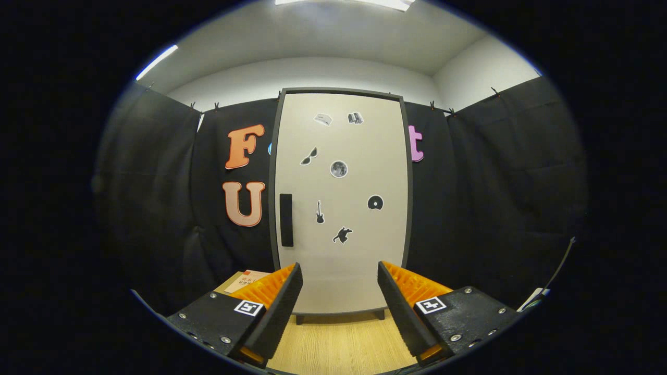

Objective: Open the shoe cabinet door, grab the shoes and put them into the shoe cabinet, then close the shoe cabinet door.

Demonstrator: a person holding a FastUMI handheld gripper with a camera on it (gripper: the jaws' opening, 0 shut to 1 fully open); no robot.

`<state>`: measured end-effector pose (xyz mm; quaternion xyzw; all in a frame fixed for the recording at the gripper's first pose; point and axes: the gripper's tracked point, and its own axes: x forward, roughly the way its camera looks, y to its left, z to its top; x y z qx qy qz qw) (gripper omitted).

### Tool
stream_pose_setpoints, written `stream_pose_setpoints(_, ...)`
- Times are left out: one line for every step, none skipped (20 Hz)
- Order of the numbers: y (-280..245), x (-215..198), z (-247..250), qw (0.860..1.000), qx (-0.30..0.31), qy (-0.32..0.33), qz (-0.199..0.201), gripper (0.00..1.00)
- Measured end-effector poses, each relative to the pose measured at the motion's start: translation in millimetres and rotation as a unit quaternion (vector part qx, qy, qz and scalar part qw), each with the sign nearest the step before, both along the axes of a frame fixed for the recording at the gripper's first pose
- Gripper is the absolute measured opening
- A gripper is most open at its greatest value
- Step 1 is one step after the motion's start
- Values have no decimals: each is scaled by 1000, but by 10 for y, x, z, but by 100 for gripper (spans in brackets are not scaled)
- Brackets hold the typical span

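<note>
cabinet (341, 203) stood beyond the parted fingers (281, 302) — door shut | handle (286, 220) at door's left edge | box (242, 281) left of cabinet — on the floor (333, 344)

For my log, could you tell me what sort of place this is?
Probably a staged recording booth: black cloth walls surround a closed shoe cabinet dotted with stickers, standing on a wood-look floor. The open gripper points toward it.

The pale wooden floor (333, 344) carries the shoe cabinet (341, 208) on short feet and a cardboard box (241, 281) beside it.
</note>
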<state>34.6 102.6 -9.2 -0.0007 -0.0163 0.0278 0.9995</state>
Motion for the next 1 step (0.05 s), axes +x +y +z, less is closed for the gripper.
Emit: stream_pose_setpoints(-10,-12,-2,1000,1,1,1,92)
